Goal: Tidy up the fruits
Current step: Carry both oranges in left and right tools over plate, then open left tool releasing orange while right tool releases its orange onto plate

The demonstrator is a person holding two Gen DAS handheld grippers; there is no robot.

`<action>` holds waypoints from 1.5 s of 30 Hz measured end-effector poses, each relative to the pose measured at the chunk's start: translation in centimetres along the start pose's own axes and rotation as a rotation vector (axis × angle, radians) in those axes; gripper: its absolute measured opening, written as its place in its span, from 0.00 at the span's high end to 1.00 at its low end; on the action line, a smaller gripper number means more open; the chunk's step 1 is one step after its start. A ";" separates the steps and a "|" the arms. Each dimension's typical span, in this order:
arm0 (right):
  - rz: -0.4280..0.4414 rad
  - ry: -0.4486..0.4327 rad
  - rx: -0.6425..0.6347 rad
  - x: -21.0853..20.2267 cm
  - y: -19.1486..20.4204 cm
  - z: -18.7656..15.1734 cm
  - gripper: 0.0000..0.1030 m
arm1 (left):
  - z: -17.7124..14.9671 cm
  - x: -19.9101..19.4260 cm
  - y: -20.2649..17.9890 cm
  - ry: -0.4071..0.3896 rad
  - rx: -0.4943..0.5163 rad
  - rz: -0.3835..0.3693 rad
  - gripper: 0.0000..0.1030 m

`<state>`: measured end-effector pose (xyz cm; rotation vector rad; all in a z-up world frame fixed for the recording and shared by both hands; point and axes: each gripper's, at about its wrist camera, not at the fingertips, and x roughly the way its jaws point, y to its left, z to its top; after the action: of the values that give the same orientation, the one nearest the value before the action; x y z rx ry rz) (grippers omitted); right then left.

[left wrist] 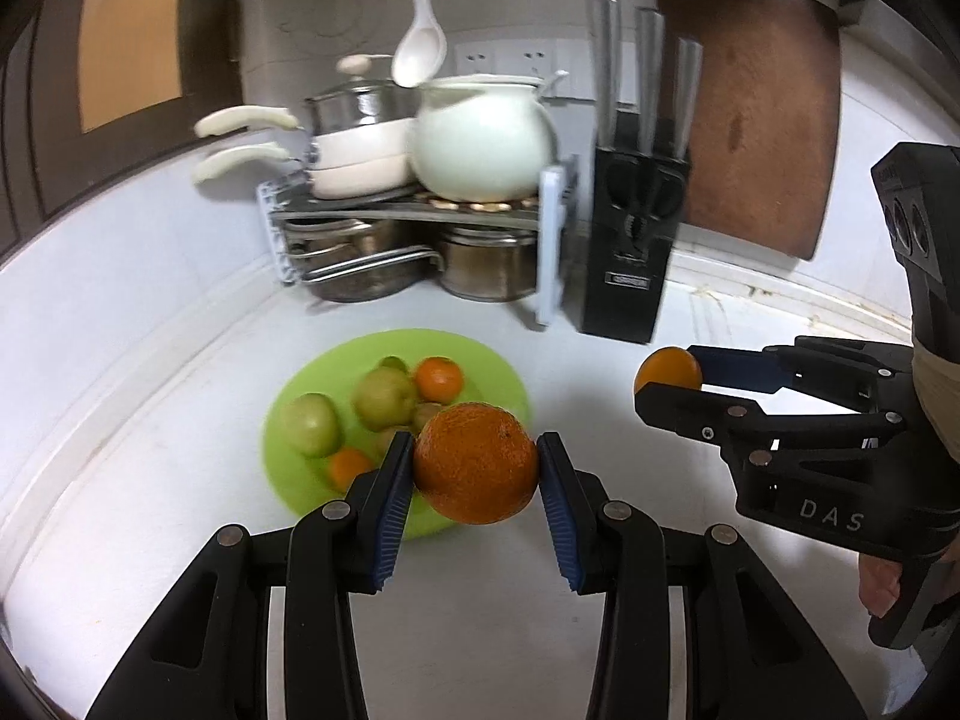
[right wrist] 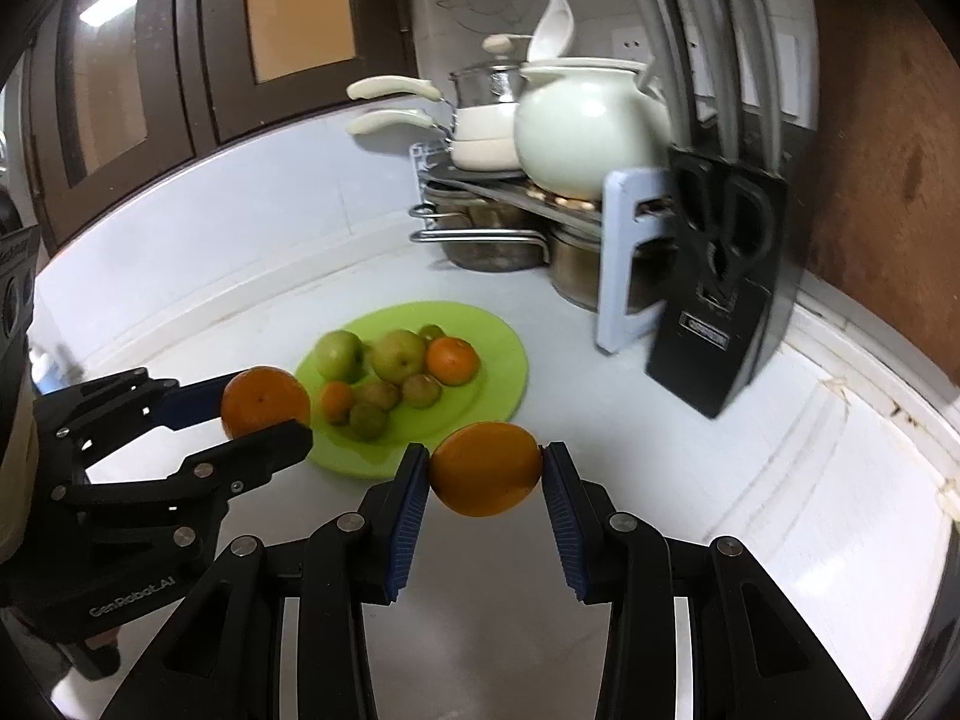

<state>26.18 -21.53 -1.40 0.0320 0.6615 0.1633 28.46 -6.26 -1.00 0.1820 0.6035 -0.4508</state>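
Left gripper (left wrist: pixel 475 461): ribbed blue pads clamped on a dimpled, round orange (left wrist: pixel 475 463), held above the white counter (left wrist: pixel 180 360) at the near rim of the glossy green plate (left wrist: pixel 498 360). Right gripper (right wrist: pixel 485 471): clamped on a smoother orange (right wrist: pixel 485 468). Plate fruit (right wrist: pixel 396 354): blurred, partly hidden by the held oranges

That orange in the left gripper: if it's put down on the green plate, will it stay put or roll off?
The orange is round, so it would probably roll a little once let go. The green plate looks shallow with a low rim, which may not stop it. The fruit already piled there, such as the green apple, would likely wedge it if it lands against them. Its skin looks dimpled, so probably not slippery.
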 end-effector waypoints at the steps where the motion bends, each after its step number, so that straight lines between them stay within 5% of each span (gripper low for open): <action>1: 0.003 -0.003 0.000 0.2 0.2 0.2 0.61 | 0.1 -0.1 0.3 -0.002 -0.005 0.006 0.60; 20: 0.054 -0.018 -0.034 5.4 3.8 5.9 0.61 | 3.2 2.4 7.4 0.009 -0.081 0.059 0.60; 45: 0.067 0.090 -0.036 16.0 3.1 8.7 0.61 | 4.3 13.1 11.8 0.148 -0.108 0.047 0.60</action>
<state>43.54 -15.68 -4.02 0.0121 0.7471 0.2423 45.60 -1.74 -4.71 0.1271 0.7651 -0.3604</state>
